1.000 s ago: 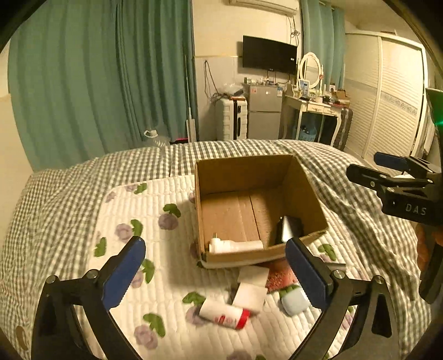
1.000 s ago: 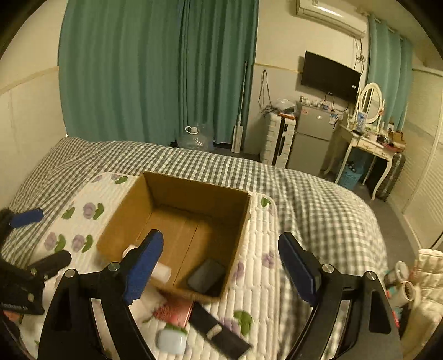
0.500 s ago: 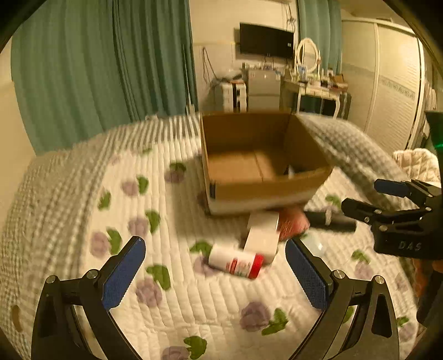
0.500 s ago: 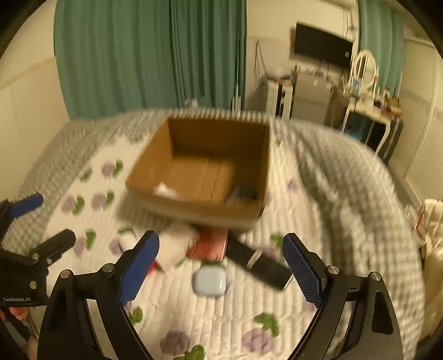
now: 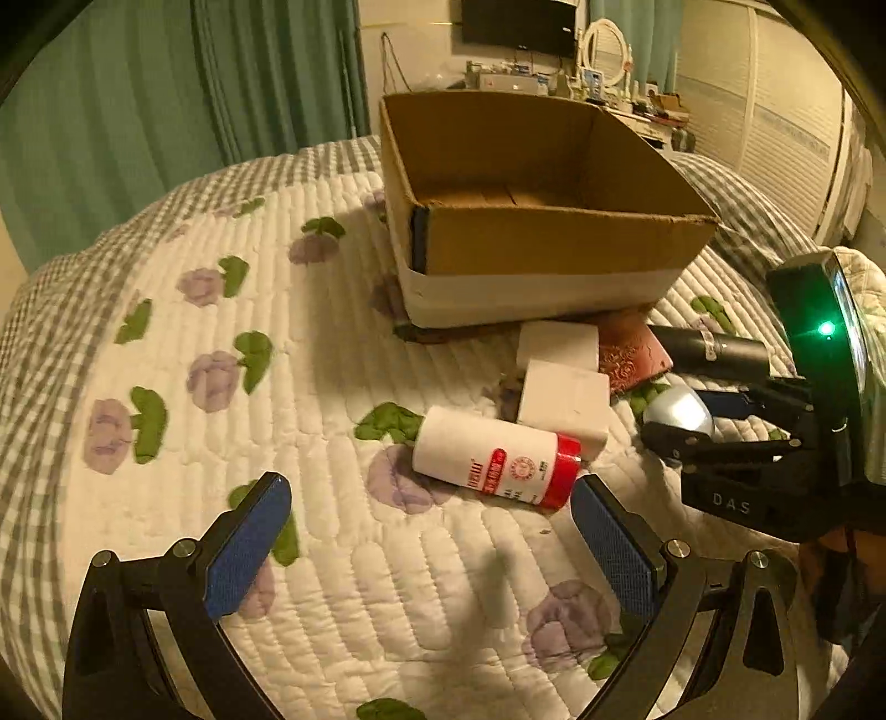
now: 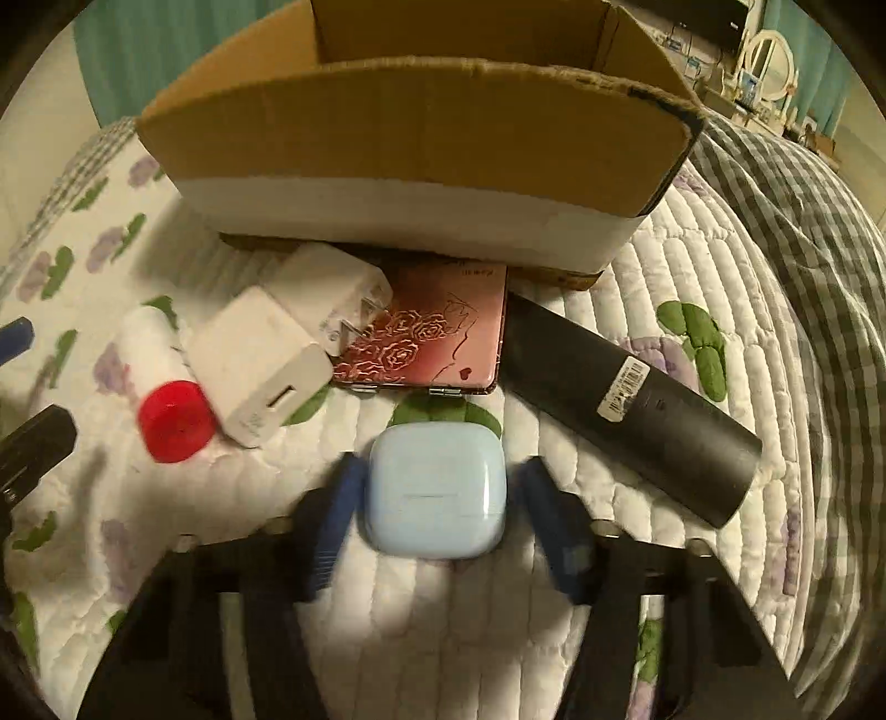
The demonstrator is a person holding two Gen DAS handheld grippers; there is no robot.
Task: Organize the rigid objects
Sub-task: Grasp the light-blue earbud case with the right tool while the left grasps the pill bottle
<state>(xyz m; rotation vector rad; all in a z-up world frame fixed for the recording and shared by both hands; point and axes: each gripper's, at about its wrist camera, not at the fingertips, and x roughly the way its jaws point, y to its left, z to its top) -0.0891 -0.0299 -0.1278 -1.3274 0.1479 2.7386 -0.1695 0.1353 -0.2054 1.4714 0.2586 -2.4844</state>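
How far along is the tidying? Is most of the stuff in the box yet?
Not yet. The cardboard box hides its contents here. In hand: the right gripper straddles the blue earbud case, not yet clamped. Left on the quilt: the red-capped bottle, two white chargers, pink case and black tube.

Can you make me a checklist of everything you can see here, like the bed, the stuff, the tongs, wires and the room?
Surface: quilt with purple flowers, over a checked blanket.
Job's things: cardboard box; in front of it a bottle with a red cap lying on its side, two white chargers, a pink case, a black tube and a blue earbud case.
Clutter: nothing seen.
Tongs: left tongs open, just short of the bottle; right tongs open, one finger on each side of the earbud case.
Cables: wires on the far wall.
Surroundings: green curtains, television, dressing table, wardrobe.
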